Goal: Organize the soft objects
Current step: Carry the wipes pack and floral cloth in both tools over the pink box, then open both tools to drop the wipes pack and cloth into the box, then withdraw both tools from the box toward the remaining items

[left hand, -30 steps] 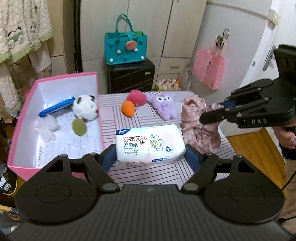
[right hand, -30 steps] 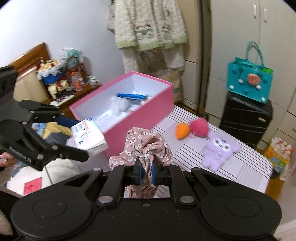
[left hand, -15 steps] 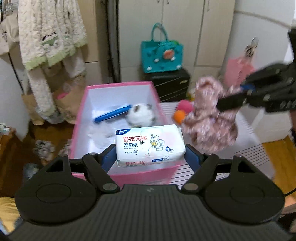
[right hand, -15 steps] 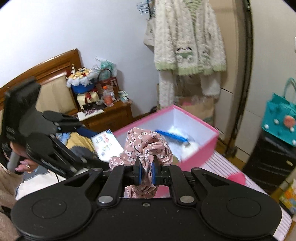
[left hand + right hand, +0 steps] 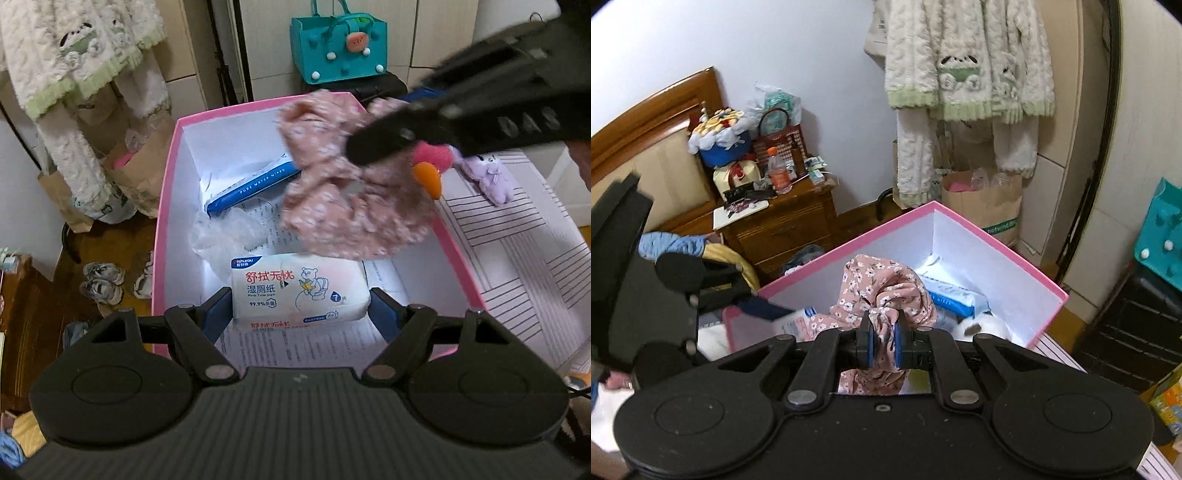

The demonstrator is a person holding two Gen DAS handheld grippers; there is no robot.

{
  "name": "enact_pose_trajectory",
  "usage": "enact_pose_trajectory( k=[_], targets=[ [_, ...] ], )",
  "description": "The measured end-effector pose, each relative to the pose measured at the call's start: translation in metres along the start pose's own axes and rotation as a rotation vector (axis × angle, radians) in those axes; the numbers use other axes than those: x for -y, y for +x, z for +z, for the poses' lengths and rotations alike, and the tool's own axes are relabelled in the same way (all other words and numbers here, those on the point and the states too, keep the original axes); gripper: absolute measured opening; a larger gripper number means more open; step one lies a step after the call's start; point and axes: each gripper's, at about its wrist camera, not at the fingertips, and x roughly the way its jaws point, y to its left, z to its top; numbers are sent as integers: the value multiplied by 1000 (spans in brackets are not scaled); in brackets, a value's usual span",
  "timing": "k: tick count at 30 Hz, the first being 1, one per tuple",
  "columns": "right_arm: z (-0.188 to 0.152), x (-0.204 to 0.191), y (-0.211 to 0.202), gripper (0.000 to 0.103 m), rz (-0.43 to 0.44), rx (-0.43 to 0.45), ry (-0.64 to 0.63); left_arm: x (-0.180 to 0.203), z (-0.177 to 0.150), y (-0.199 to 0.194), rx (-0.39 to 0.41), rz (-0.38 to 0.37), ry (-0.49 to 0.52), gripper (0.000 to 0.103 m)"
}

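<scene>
Box (image 5: pixel 166 206), pink with white walls, sits at the table's (image 5: pixel 524 258) edge and takes both loads at once. Risk first: the two grippers crowd the same opening, so they could knock together, or a release from this height could drop an item on the rim and over the side.

Left gripper (image 5: pixel 301 314) is clamped across the wipes pack (image 5: pixel 295 291), held over the box's near end. Right gripper (image 5: pixel 882 341) is pinched tight on the floral cloth (image 5: pixel 882 291), which hangs over the box's middle; loose folds may snag on the pads at release.

Contents, as far as visible: a printed sheet (image 5: pixel 306 347) on the floor, a blue pack (image 5: pixel 255 184), crumpled clear plastic (image 5: pixel 225 232), and a white plush (image 5: pixel 979 326).

Outside on the table: purple plush (image 5: pixel 487 177), pink ball (image 5: pixel 432 157), orange sponge (image 5: pixel 428 181).
</scene>
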Motion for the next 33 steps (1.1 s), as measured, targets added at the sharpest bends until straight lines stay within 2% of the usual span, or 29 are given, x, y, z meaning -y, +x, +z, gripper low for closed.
enact_pose_trajectory(
  k=[5, 10, 14, 17, 18, 23, 27, 33],
  targets=[
    [17, 15, 32, 13, 4, -6, 74, 1, 6, 19, 0, 8, 34, 78],
    [27, 30, 70, 15, 5, -51, 133, -9, 7, 34, -10, -36, -26, 78],
    [31, 34, 90, 26, -35, -54, 121, -11, 8, 41, -21, -31, -39, 78],
    [34, 36, 96, 42, -68, -45, 126, -10, 10, 43, -25, -31, -37, 78],
    [33, 36, 95, 48, -67, -40, 128, -10, 10, 43, -25, -32, -40, 78],
    [25, 34, 67, 57, -66, -8, 112, -13, 10, 44, -25, -38, -55, 80],
    [12, 29, 38, 58, -93, -9, 91, -12, 8, 37, -19, -36, -58, 82],
    [-14, 26, -13, 59, -103, 16, 94, -5, 5, 5, 48, 17, -35, 85]
  ],
)
